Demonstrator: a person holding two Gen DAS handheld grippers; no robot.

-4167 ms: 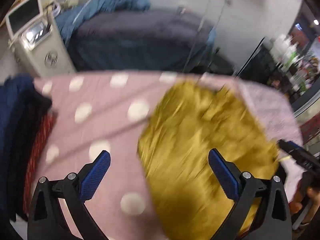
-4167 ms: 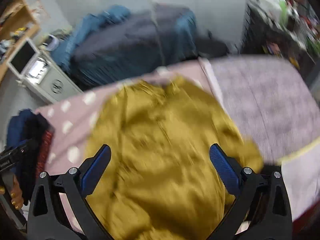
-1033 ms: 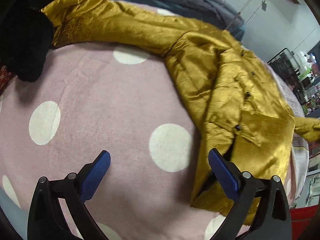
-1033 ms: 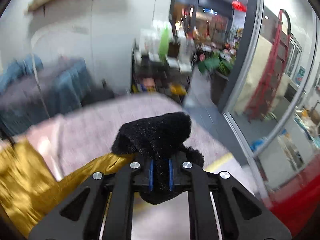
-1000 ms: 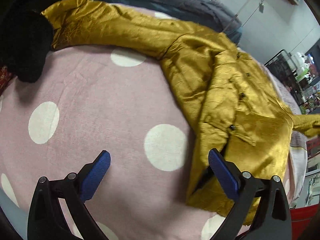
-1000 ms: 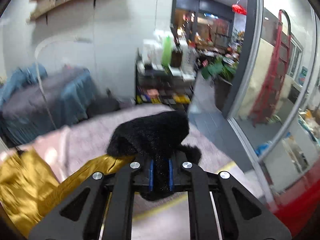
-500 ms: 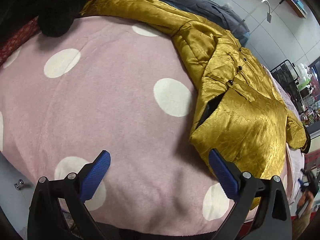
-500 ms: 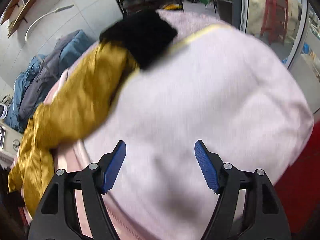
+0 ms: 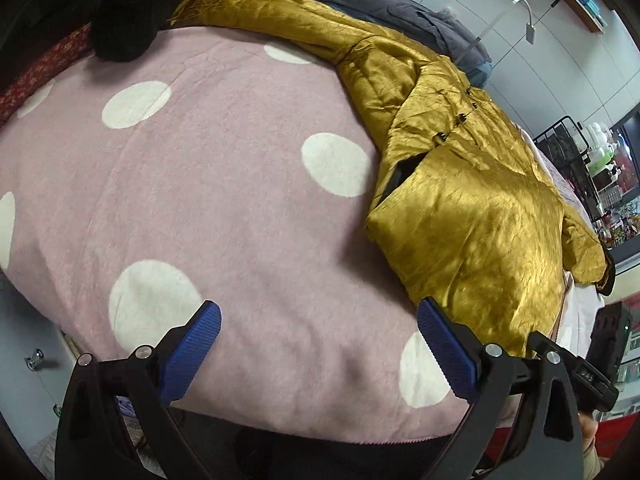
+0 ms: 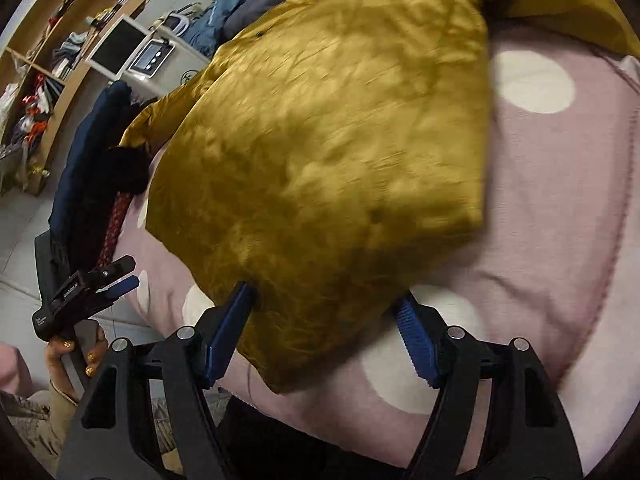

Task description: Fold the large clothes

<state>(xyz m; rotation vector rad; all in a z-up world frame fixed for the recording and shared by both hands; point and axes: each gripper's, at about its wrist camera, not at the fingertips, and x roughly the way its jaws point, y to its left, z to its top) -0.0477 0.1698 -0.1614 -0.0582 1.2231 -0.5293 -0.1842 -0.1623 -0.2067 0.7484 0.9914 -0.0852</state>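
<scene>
My left gripper (image 9: 318,330) hangs spread over the pink polka-dot blanket (image 9: 224,200). My right gripper (image 10: 326,320) is spread too, its 2 fingers straddling the hem of the gold satin jacket (image 10: 328,140).

White lettering on the side of my left gripper (image 10: 86,286), seen from my right wrist, too small and blurred to read, no other legible text anywhere.

Ahead of the left tongs (image 9: 316,344), black with blue ribbed pads (image 9: 196,342), lies a pink blanket (image 9: 224,208) with white dots. To their right a shiny mustard-gold jacket (image 9: 472,216) shows dark buttons (image 9: 440,136).
</scene>
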